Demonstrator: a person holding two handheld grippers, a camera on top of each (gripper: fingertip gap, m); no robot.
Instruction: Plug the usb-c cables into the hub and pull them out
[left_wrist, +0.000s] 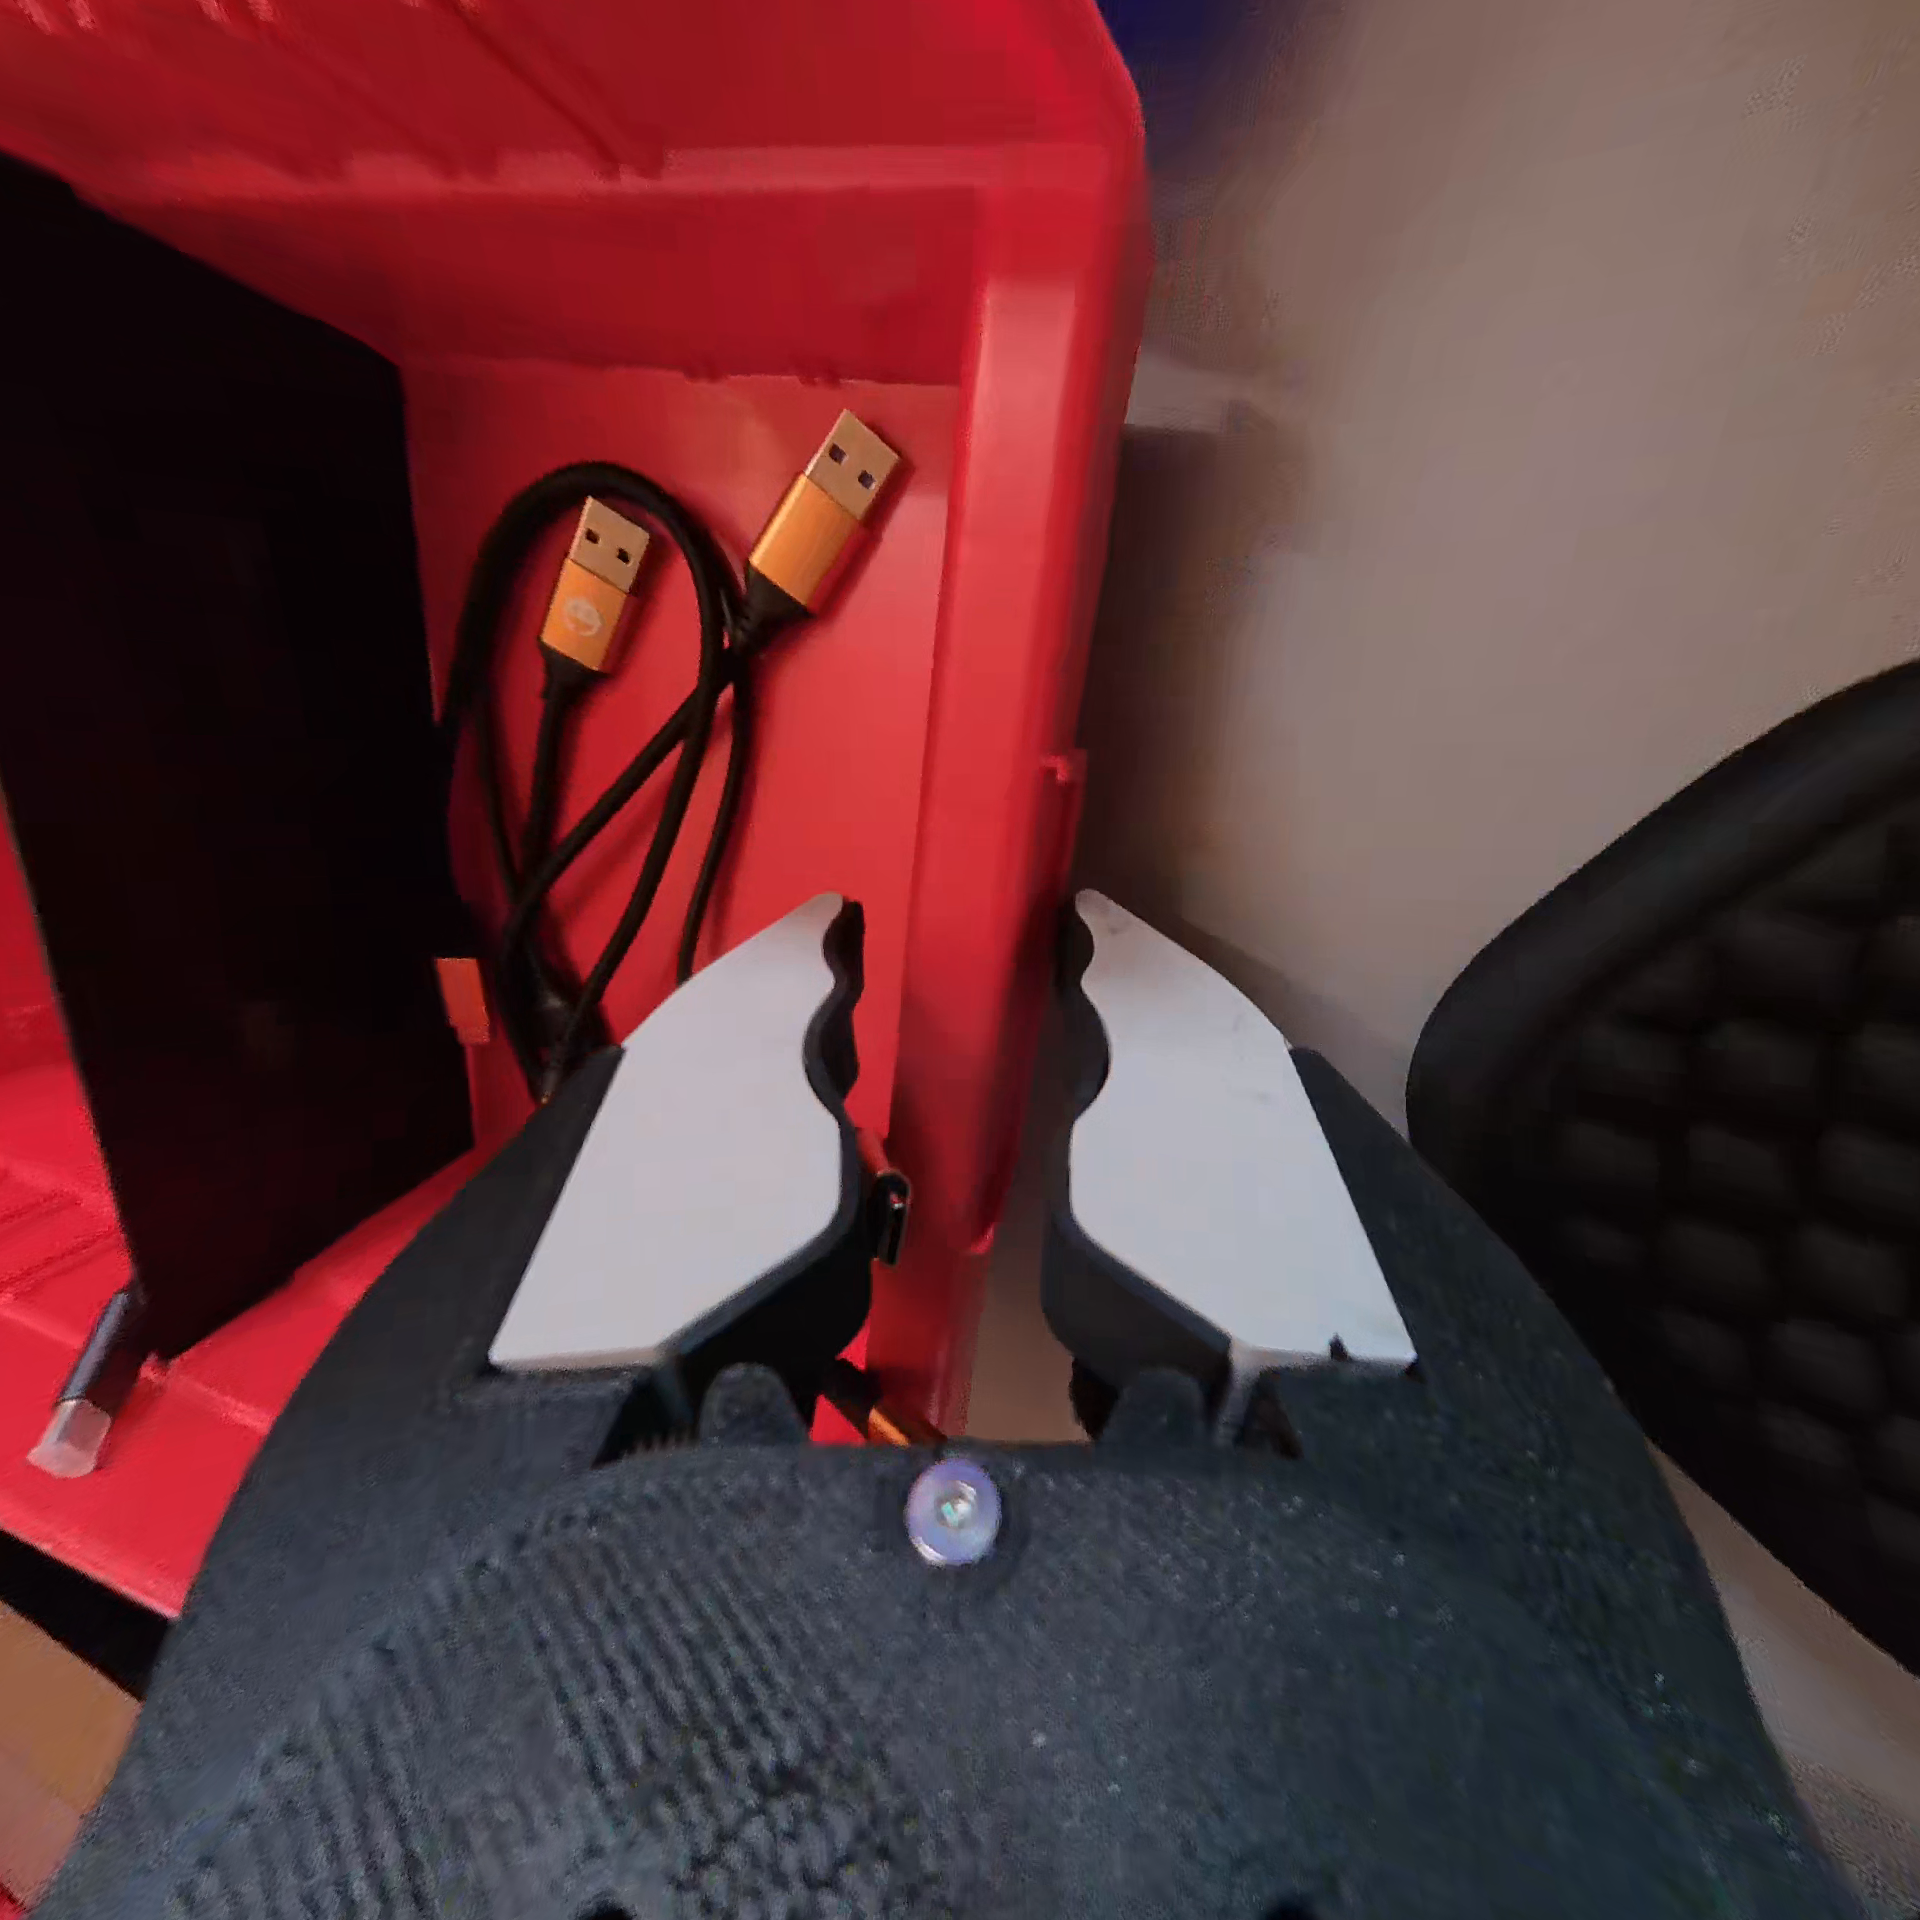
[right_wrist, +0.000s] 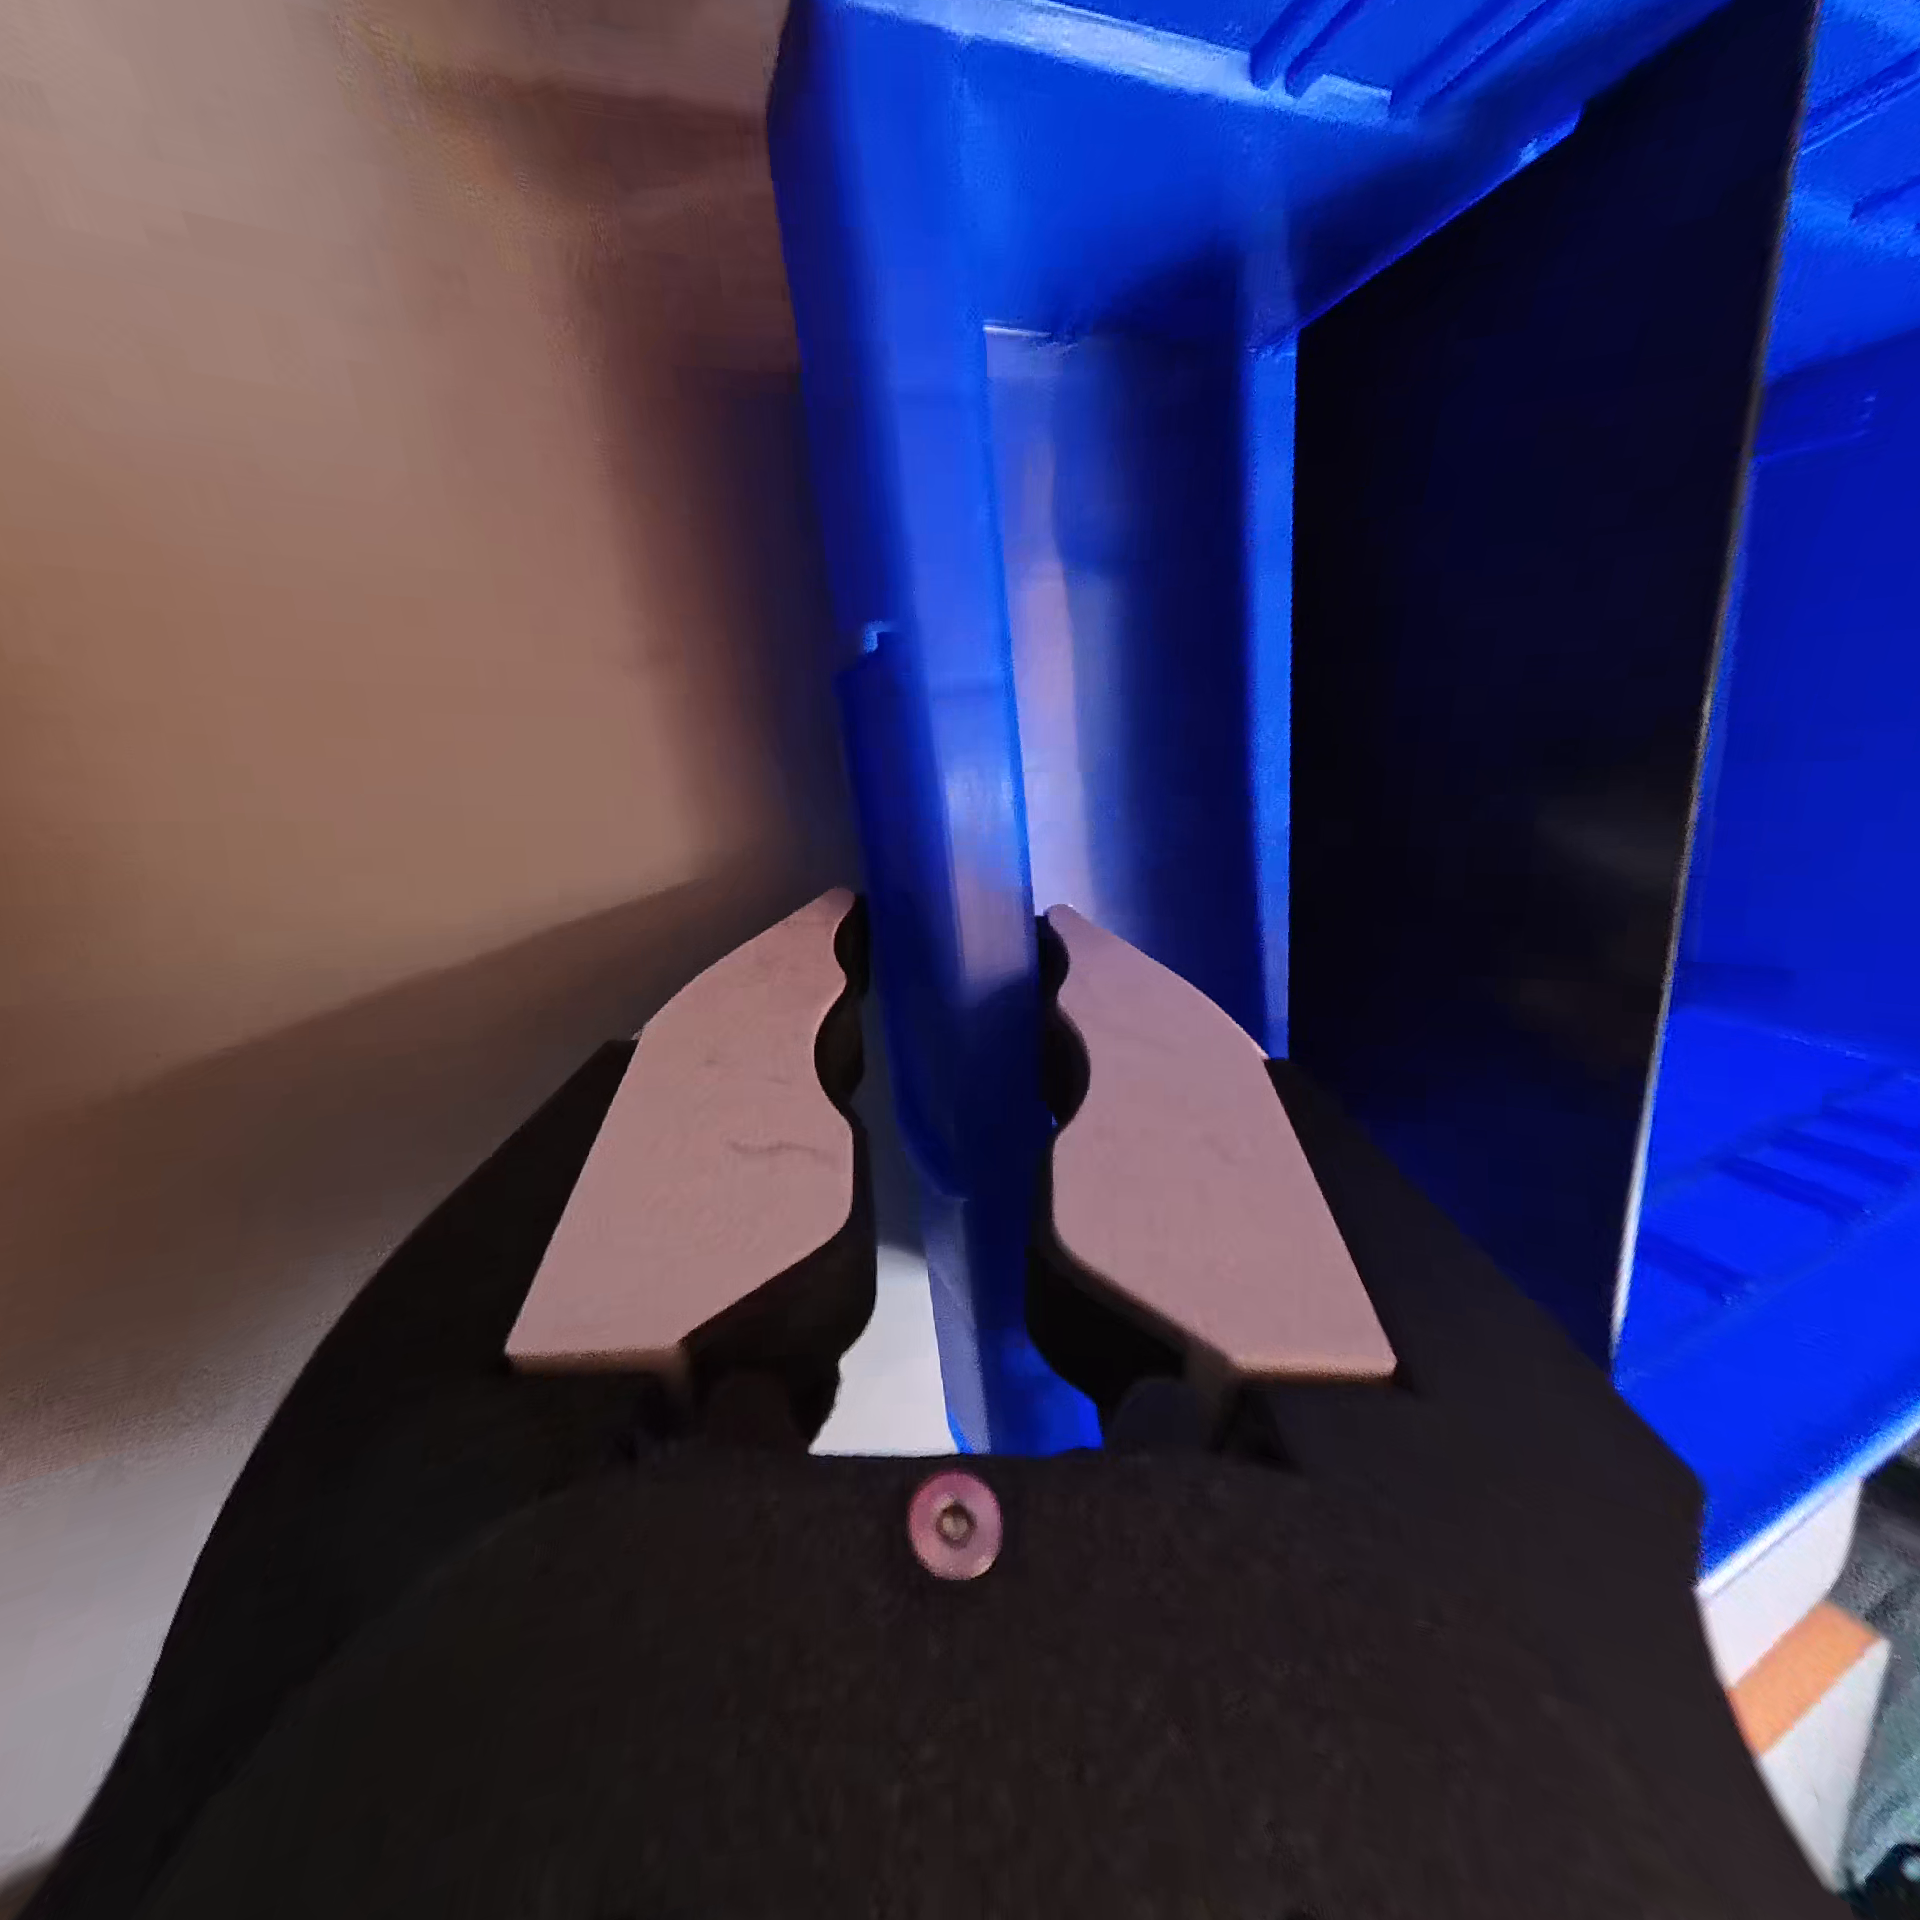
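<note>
Straddling the side wall of the red bin (left_wrist: 1029, 623), the left gripper (left_wrist: 961, 914) had its jaws spread to a moderate gap, one finger inside the bin and one outside; contact with the wall could not be told. The right gripper (right_wrist: 948, 914) sat the same way over the wall of the blue bin (right_wrist: 914, 520), jaws narrower, fingertips close against the wall on both sides; a firm clamp could not be confirmed.

Inside the red bin, two black braided cables (left_wrist: 665, 748) lay looped on the floor, each ending in an orange-sleeved flat plug (left_wrist: 821, 520) pointing toward the far wall. A small dark connector tip (left_wrist: 891, 1210) showed just beside the left gripper's inner finger. A black divider panel (left_wrist: 218, 748) stood in the red bin beyond the cables from the gripped wall, with a grey metallic piece (left_wrist: 88, 1392) at its near foot.

A similar dark panel (right_wrist: 1507, 727) stood in the blue bin. A black quilted pad (left_wrist: 1714, 1143) lay outside the red bin, past the gripper.
</note>
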